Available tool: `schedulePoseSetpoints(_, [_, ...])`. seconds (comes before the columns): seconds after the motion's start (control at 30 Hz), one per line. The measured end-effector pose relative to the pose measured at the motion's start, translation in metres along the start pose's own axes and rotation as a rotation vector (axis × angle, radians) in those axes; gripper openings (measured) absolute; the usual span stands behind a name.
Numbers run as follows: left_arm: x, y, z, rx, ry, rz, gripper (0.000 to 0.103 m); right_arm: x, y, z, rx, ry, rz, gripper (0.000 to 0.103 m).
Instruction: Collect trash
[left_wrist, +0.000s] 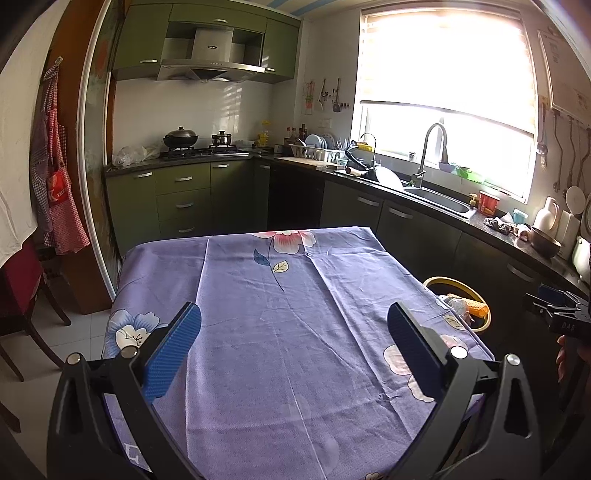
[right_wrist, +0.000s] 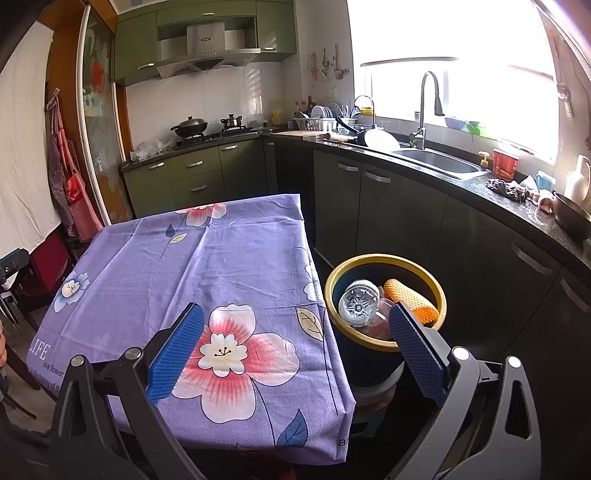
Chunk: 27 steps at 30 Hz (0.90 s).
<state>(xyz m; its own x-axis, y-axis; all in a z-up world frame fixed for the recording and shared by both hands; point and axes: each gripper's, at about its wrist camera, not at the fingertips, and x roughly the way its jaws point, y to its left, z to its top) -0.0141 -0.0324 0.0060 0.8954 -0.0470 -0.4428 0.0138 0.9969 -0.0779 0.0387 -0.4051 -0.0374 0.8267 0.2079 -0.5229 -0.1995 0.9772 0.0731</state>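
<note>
A dark bin with a yellow rim (right_wrist: 334, 275) (left_wrist: 480, 325) stands on the floor just off the table's right side. Inside it lie a clear plastic bottle (right_wrist: 358, 302) (left_wrist: 458, 304) and an orange ribbed foam sleeve (right_wrist: 412, 301) (left_wrist: 476, 306). My left gripper (left_wrist: 293, 341) hovers open over the purple flowered tablecloth (left_wrist: 280, 332), nothing between its blue pads. My right gripper (right_wrist: 295, 339) is open too, above the table's near right corner, its right finger (right_wrist: 415, 341) overlapping the bin's rim in the right wrist view. The other gripper shows at the far right (left_wrist: 561, 312).
Dark cabinets and a black counter (right_wrist: 461, 188) with a sink (right_wrist: 439, 162) run along the right, close behind the bin. A stove with pots (left_wrist: 199, 146) is at the back. A dark wooden chair (left_wrist: 22, 291) and hanging aprons (left_wrist: 55, 192) are on the left.
</note>
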Motion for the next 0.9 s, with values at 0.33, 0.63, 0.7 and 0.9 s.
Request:
schedulePoseSetpoints(0.33, [0.0030, -0.0025, -0.0001, 0.008, 0.010, -0.006, 0.096, 0.0020, -0.0016, 0.0000, 0.003, 0.005, 0.002, 0.098])
schedulePoseSetpoints(0.63, [0.0046, -0.0060, 0.0019, 0.014, 0.014, -0.021, 0.096, 0.0028, -0.0012, -0.0002, 0.006, 0.008, 0.004, 0.098])
schedulePoseSetpoints(0.7, [0.0058, -0.0079, 0.0019, 0.022, 0.016, -0.018, 0.096, 0.0034, -0.0009, -0.0001, 0.006, 0.009, 0.004, 0.098])
schedulePoseSetpoints(0.9, [0.0076, -0.0100, 0.0019, 0.027, 0.020, -0.016, 0.096, 0.0040, -0.0009, -0.0002, 0.006, 0.010, 0.007, 0.098])
